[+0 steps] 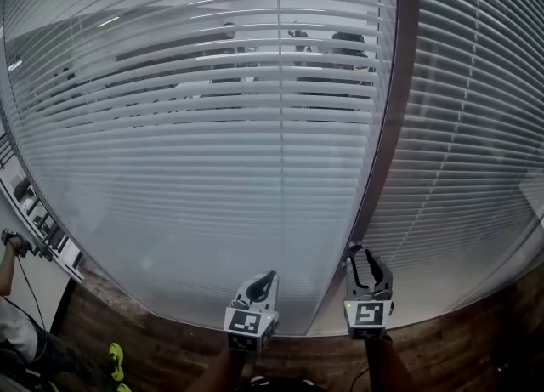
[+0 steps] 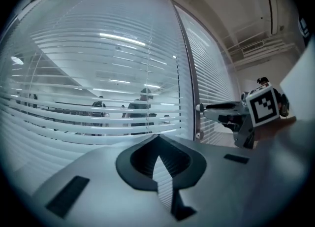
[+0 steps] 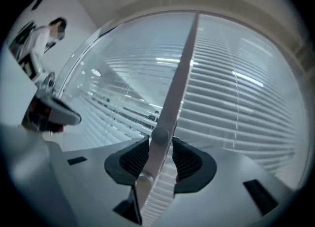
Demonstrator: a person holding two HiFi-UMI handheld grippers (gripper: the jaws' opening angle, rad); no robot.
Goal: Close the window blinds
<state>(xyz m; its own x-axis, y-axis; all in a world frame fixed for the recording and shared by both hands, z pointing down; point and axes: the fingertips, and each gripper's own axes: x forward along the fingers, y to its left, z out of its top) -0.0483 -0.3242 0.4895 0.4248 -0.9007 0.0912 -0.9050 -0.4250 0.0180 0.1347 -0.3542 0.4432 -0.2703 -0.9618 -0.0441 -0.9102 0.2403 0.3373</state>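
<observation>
Pale slatted blinds [image 1: 212, 152] cover the big left pane, and people in a room behind show through their upper slats. A second set of blinds [image 1: 476, 127] covers the right pane, past the dark mullion [image 1: 387, 127]. The blinds' pale wand [image 3: 170, 103], with a round knob on it, hangs along the mullion. My right gripper [image 1: 364, 252] [image 3: 160, 145] is open, and the wand runs between its pads, close to the left one. My left gripper [image 1: 270, 276] [image 2: 157, 140] is shut and empty, low in front of the left pane.
A wooden floor strip [image 1: 442, 339] runs below the panes. At the lower left a person [image 1: 17, 331] stands by a shelf [image 1: 38, 216], yellow shoes [image 1: 116, 361] near. In the right gripper view another person in white [image 3: 42, 39] stands at the far left.
</observation>
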